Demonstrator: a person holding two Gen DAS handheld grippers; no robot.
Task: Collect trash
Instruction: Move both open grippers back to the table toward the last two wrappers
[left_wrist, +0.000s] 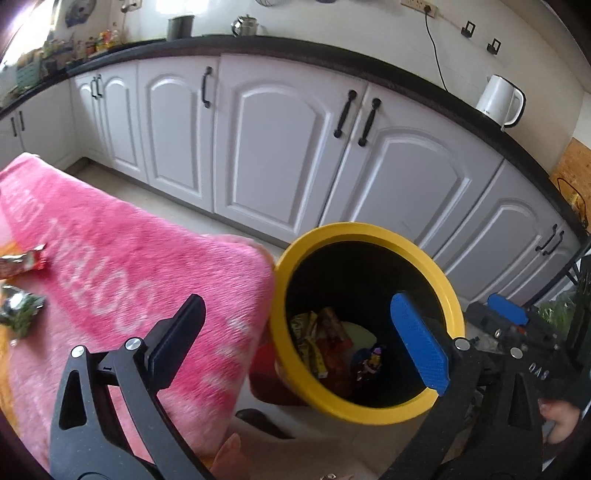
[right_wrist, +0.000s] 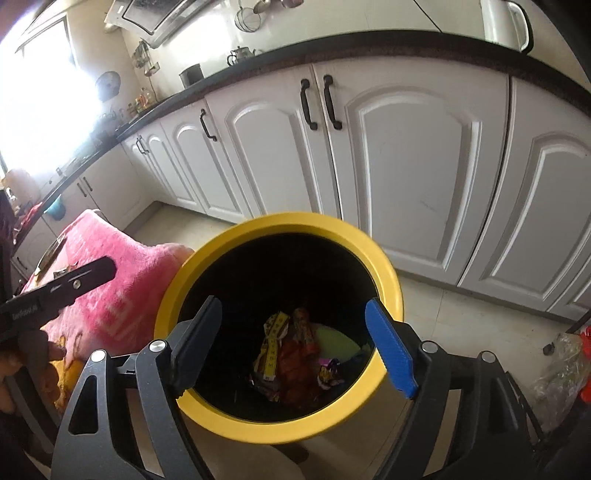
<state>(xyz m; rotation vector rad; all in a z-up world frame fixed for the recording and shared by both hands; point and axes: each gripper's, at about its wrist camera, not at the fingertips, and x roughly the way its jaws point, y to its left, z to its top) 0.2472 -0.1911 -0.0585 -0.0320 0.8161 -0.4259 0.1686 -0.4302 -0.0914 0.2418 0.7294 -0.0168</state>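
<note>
Both grippers' jaws gape wide and empty. The wrappers (right_wrist: 295, 354) lie in the yellow-rimmed bin (right_wrist: 280, 225), low centre, beneath the right gripper (right_wrist: 295, 345); the left gripper (left_wrist: 295, 339) hangs beside its rim.

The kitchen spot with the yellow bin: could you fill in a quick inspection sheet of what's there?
Surface: pink towel over a table.
Job's things: yellow bin holds wrappers; red wrapper and green wrapper lie on the towel.
Clutter: plastic bag on the floor.
Grippers: left gripper open, empty; right gripper open, empty, over the bin.
Cables: black cord to a wall socket.
Surroundings: white cabinets, white kettle.
</note>
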